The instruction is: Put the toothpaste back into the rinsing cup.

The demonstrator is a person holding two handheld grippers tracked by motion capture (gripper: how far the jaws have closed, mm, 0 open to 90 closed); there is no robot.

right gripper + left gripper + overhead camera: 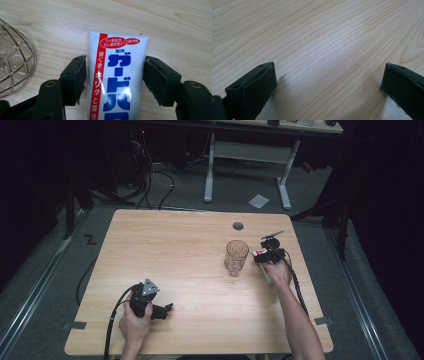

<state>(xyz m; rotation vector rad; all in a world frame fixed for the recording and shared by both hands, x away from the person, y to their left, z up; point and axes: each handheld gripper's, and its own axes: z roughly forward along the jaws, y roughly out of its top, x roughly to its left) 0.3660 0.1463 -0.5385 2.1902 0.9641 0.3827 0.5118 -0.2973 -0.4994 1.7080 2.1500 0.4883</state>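
Toothpaste is the thing in hand here: a white tube [117, 80] with a red stripe and blue lettering sits between the jaws of the right gripper [115, 77], both pads pressed to its sides, so the gripper is closed on it across its width. In the high view the right gripper [267, 254] is held at the right of the table [165, 250], just beside a clear, ribbed glass [236, 256] that stands upright; the glass's rim [15, 57] also shows at the left edge of the right gripper view. The tube likely handles as something light and soft (a squeezable body that dents under pressure, with a smooth, rather slippery skin), so a firm but moderate hold across the flat body seems best, away from the crimped end, which would offer little to grip. Too hard a squeeze could push paste toward the cap. The glass is probably rigid, fragile and easy to tip. The left gripper [159, 310] rests low near the table's front left, jaws wide apart over bare wood and holding nothing.
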